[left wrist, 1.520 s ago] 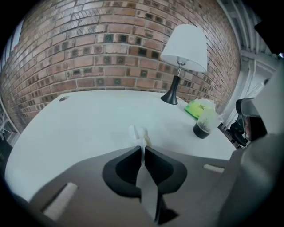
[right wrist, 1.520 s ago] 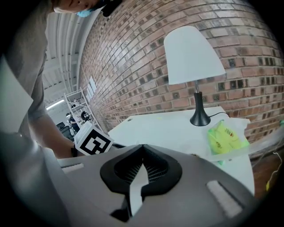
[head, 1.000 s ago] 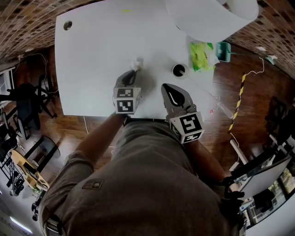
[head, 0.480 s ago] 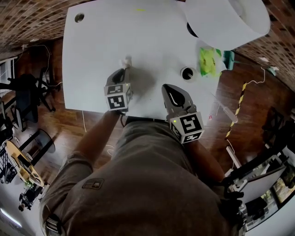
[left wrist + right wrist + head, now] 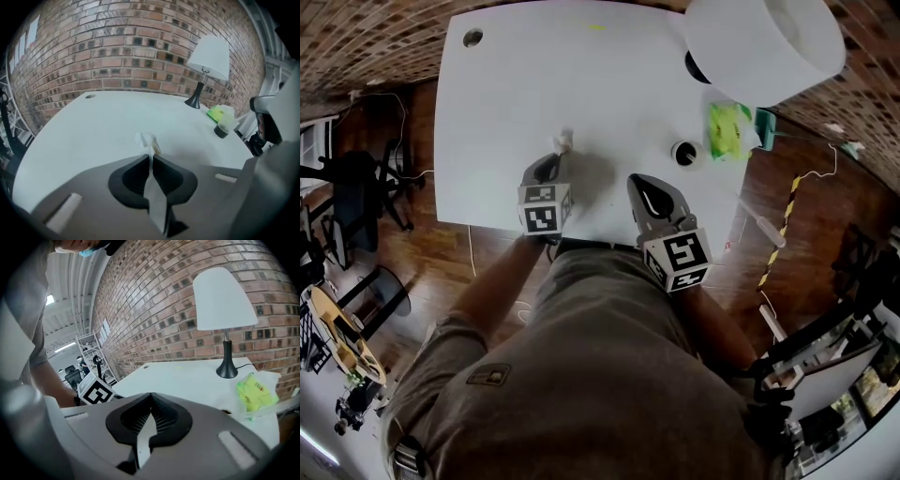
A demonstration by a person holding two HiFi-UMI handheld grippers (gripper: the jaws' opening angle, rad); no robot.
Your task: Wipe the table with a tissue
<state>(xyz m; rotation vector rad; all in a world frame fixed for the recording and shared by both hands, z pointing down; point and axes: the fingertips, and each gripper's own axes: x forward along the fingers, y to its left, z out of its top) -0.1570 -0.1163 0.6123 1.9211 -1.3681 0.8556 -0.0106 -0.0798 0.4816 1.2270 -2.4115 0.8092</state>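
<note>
While the left gripper (image 5: 556, 160) pinches the tissue (image 5: 563, 142) on the table (image 5: 516, 84) near its front edge, bare surface extends beyond. The right gripper (image 5: 642, 184), jaws pressed together, hovers over that edge.

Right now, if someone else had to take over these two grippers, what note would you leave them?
Left gripper: shut on the tissue, whose tip pokes out toward the table, left of centre.
Right gripper: shut, empty, held over the table's near edge.
Lamp, cup and green packet sit along the right side.
Done: tissue is in hand. No dirt shows, so how much is wiped cannot be told.
Left: probably wipe the rest of the top, going round the cup and lamp.
</note>
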